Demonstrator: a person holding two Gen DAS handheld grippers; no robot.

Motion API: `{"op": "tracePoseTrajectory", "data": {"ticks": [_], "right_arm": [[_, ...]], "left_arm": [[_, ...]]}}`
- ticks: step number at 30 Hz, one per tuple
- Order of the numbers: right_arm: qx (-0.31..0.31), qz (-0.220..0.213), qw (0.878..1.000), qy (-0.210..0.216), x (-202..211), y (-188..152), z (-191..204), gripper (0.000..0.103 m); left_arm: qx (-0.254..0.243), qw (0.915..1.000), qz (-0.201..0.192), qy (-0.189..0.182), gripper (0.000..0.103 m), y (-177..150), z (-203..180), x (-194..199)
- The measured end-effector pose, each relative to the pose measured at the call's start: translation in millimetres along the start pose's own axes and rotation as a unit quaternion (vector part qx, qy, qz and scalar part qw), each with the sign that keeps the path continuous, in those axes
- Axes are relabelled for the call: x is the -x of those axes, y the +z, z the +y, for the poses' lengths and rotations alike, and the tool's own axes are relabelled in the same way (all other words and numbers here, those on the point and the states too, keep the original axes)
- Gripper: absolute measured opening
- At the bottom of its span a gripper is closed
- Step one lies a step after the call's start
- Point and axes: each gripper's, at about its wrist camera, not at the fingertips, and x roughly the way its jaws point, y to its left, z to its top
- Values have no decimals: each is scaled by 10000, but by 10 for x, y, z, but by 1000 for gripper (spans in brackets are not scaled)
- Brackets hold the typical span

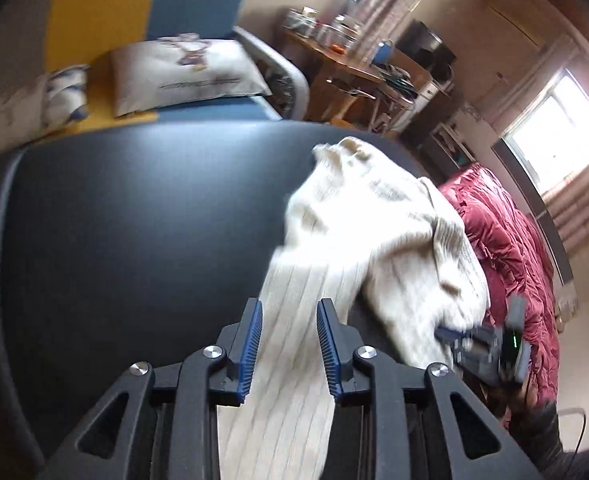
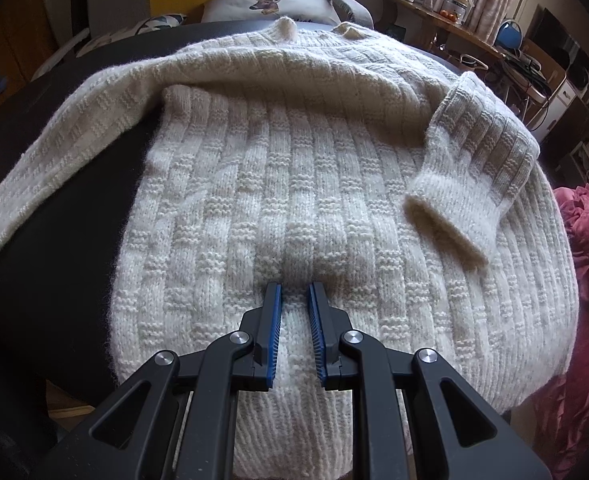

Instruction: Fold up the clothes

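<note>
A cream ribbed knit sweater (image 2: pixel 294 184) lies spread on a dark table (image 2: pixel 66 220). One sleeve (image 2: pixel 466 184) is folded across its body on the right. My right gripper (image 2: pixel 294 300) is shut on a bunched fold of the sweater near its lower hem. In the left wrist view the sweater (image 1: pixel 374 220) sits at the table's right side and its other sleeve (image 1: pixel 286 380) runs toward me, blurred. That sleeve passes between the parted fingers of my left gripper (image 1: pixel 290 320), which stands open. The right gripper (image 1: pixel 482 344) shows at the sweater's near right edge.
A bare stretch of the dark table (image 1: pixel 134 220) spreads left of the sweater. A red quilt (image 1: pixel 506 248) lies beyond the table's right edge. Behind are a sofa with a printed cushion (image 1: pixel 182 72) and a cluttered wooden desk (image 1: pixel 354 60).
</note>
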Motion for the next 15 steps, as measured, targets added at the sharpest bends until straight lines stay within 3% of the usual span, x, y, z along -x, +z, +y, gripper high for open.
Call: {"op": "tracePoseTrajectory", "data": {"ticks": [6, 9, 15], "right_arm": [[-102, -27, 9998, 195, 10, -16, -155, 17], [-109, -42, 9996, 273, 7, 0, -229, 18], [-75, -84, 9993, 353, -2, 55, -366, 18]], "left_arm": [[-600, 9964, 567, 198, 30, 694, -96, -885], [-424, 9947, 934, -44, 30, 813, -12, -1289], [-414, 9924, 1136, -234, 31, 904, 26, -1739]]}}
